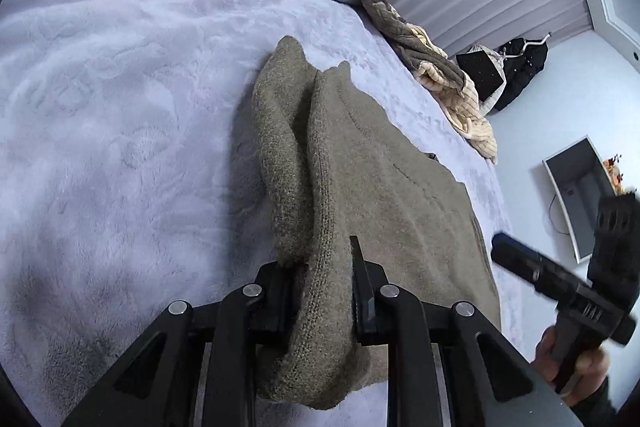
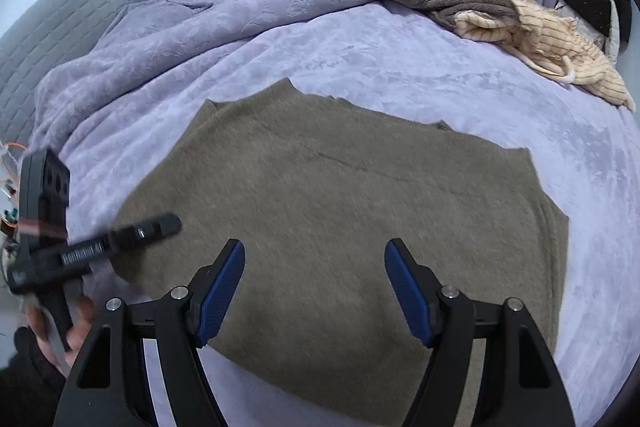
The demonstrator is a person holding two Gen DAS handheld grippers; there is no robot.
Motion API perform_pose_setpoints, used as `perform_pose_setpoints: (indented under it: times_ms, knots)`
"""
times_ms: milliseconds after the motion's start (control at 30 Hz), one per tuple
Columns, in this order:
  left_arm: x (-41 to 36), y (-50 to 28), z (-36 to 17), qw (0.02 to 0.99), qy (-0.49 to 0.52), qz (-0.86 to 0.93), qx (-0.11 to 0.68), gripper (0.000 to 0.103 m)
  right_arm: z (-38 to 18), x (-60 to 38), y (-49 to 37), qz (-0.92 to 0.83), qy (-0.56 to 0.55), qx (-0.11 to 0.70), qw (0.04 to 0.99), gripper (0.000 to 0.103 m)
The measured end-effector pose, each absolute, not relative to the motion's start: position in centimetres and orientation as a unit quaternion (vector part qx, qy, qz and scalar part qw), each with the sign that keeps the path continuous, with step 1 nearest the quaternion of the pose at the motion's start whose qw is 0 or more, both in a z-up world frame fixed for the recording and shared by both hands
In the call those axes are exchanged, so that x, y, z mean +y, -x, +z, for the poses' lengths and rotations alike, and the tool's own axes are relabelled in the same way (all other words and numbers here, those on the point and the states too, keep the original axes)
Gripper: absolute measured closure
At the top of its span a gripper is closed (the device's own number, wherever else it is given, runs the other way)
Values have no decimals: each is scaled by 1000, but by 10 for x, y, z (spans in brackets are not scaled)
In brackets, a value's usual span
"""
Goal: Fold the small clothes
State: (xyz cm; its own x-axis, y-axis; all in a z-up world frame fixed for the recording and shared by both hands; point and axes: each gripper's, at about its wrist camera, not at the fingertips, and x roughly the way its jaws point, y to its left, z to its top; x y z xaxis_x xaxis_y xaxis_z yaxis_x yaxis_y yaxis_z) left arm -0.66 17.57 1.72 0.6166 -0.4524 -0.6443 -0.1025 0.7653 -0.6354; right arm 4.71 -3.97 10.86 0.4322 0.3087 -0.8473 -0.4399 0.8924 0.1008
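1. Left tongs (image 1: 320, 291) clenched on bunched edge of olive knit garment (image 2: 344, 227) — rest spread flat on bed (image 2: 400, 59).
2. Right tongs (image 2: 316, 291) released, jaws wide, hovering over near part of garment, nothing between them.
3. Best handling, judged: lift edge low, carry across evenly, pin far side with right to stop sliding.
4. Fuzzy, thick, limp wool-like knit; plush lilac blanket (image 1: 120, 107) — grippy nap, likely drag.

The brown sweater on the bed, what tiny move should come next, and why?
Probably lift the pinched edge and carry it across. The left hand-held gripper is shut on the brown sweater at its bunched edge, while the rest lies flat on the purple blanket. The right hand-held gripper hangs open above it.
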Motion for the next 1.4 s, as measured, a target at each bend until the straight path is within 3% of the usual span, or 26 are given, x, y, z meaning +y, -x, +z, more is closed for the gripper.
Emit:
perform_pose_setpoints:
  times_ms: [267,467,600,633,700,767,1133,1400]
  knots:
    - [157,14,27,872,238,-84,419,79,94,79,-150,277,17,571,773,24]
    - [151,13,28,878,210,-76,423,79,46,139,-175,219,72,644,729,24]
    - [146,12,27,880,191,-68,430,79,37,164,-169,218,135,640,725,24]
    - [146,11,27,880,189,-67,431,79,35,168,-166,216,153,632,728,28]
    - [146,11,27,879,187,-62,434,79,32,167,-162,207,180,622,733,80]
    - [144,12,28,879,183,-60,436,79,34,156,-161,221,159,619,737,87]
    - [117,23,47,887,147,-38,436,79,69,113,-158,285,83,584,756,88]
    - [54,26,65,899,27,7,436,79,82,74,-166,330,26,543,771,89]
